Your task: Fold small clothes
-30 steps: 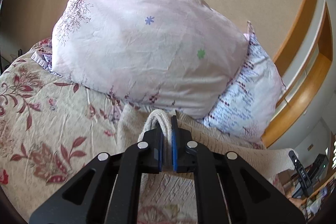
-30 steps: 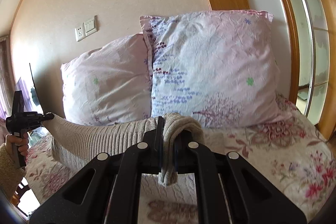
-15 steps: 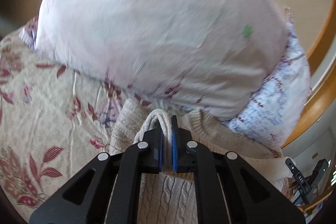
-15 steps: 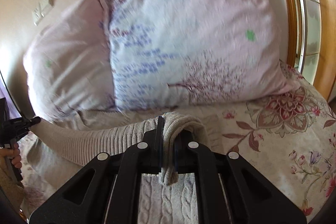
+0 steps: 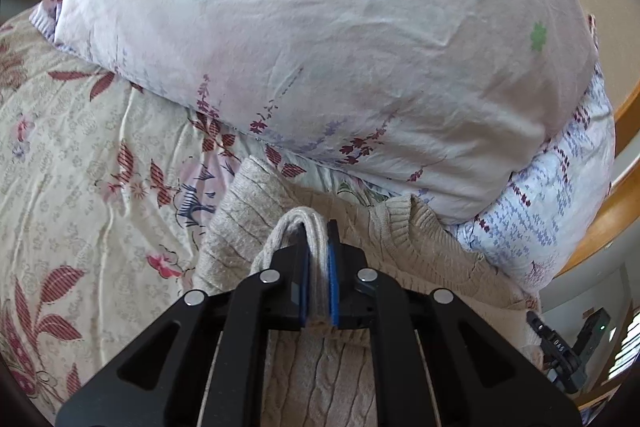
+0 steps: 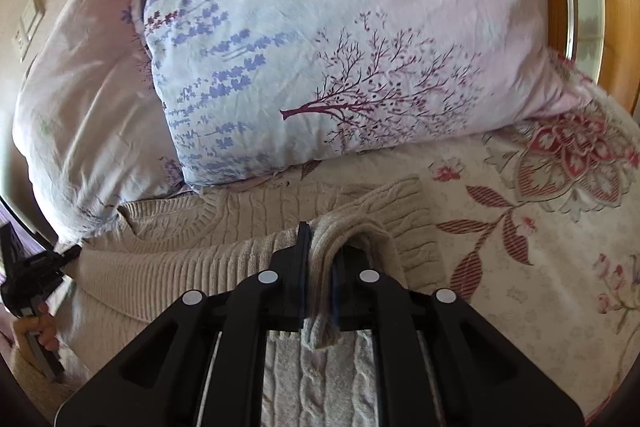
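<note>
A beige cable-knit sweater (image 5: 256, 219) lies on the floral bedspread, its far edge close to the pillows; it also shows in the right wrist view (image 6: 208, 227). My left gripper (image 5: 318, 231) is shut on a bunched fold of the sweater's edge, low over the cloth. My right gripper (image 6: 320, 239) is shut on another fold of the same sweater, with cloth draped over its right finger. The ribbed band (image 6: 168, 267) stretches leftward between the two grippers. The left gripper and the hand holding it show at the left edge of the right wrist view (image 6: 28, 283).
Two large floral pillows stand close ahead, a pink one (image 5: 320, 27) and a lavender-printed one (image 6: 340, 47). The floral bedspread (image 5: 80, 187) extends left in the left wrist view and right in the right wrist view (image 6: 540, 227). A wooden frame (image 5: 624, 187) borders the bed.
Both grippers have moved forward and down toward the pillows, carrying the sweater's held edge with them. The pillows now fill the upper views. Both grips are unchanged.
</note>
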Action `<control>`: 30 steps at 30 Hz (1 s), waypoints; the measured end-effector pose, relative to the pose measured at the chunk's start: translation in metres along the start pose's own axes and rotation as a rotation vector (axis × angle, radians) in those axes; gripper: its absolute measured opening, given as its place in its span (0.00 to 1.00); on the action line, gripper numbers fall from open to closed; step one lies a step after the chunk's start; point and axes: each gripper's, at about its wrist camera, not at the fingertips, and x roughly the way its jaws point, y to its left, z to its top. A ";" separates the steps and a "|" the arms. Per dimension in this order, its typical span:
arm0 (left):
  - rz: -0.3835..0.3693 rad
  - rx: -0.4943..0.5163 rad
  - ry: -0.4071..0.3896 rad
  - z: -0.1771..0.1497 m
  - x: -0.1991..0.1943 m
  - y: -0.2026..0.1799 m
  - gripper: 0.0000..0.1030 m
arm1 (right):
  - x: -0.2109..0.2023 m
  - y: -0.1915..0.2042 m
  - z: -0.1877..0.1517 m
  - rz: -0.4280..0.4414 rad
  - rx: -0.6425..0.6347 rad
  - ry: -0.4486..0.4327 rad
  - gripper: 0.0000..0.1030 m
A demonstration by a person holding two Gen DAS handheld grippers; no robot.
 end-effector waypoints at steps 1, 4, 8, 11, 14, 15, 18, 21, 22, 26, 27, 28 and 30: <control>-0.012 -0.016 0.004 0.001 0.001 0.002 0.15 | 0.002 -0.001 0.002 0.016 0.018 0.007 0.18; -0.049 -0.050 0.002 0.003 0.004 0.004 0.30 | 0.004 -0.005 0.008 0.075 0.076 0.018 0.48; -0.062 -0.056 -0.027 0.006 -0.003 0.004 0.53 | 0.004 -0.007 0.014 0.093 0.101 0.005 0.52; -0.024 -0.027 -0.058 0.006 -0.016 0.005 0.55 | -0.003 -0.010 0.014 0.093 0.101 -0.003 0.52; -0.010 -0.002 -0.063 0.004 -0.028 0.009 0.55 | -0.021 -0.017 0.013 0.064 0.088 -0.037 0.52; 0.002 0.005 -0.063 0.003 -0.033 0.012 0.55 | -0.025 -0.020 0.013 0.057 0.094 -0.042 0.52; 0.006 0.024 -0.046 -0.003 -0.041 0.017 0.55 | -0.034 -0.034 0.012 0.050 0.131 -0.028 0.52; 0.029 0.097 -0.018 -0.015 -0.049 0.019 0.55 | -0.043 -0.042 0.002 0.041 0.116 -0.007 0.52; 0.043 0.129 -0.012 -0.019 -0.052 0.018 0.55 | -0.042 -0.041 0.000 0.040 0.108 0.001 0.52; 0.083 0.236 -0.001 -0.035 -0.057 0.013 0.51 | -0.046 -0.044 -0.017 0.037 0.083 0.041 0.46; 0.088 0.255 0.001 -0.038 -0.057 0.010 0.51 | -0.044 -0.043 -0.019 0.036 0.077 0.050 0.45; 0.090 0.272 0.007 -0.041 -0.057 0.009 0.48 | -0.042 -0.042 -0.023 0.033 0.067 0.064 0.45; 0.099 0.282 0.026 -0.044 -0.054 0.009 0.45 | -0.037 -0.039 -0.027 0.020 0.050 0.084 0.43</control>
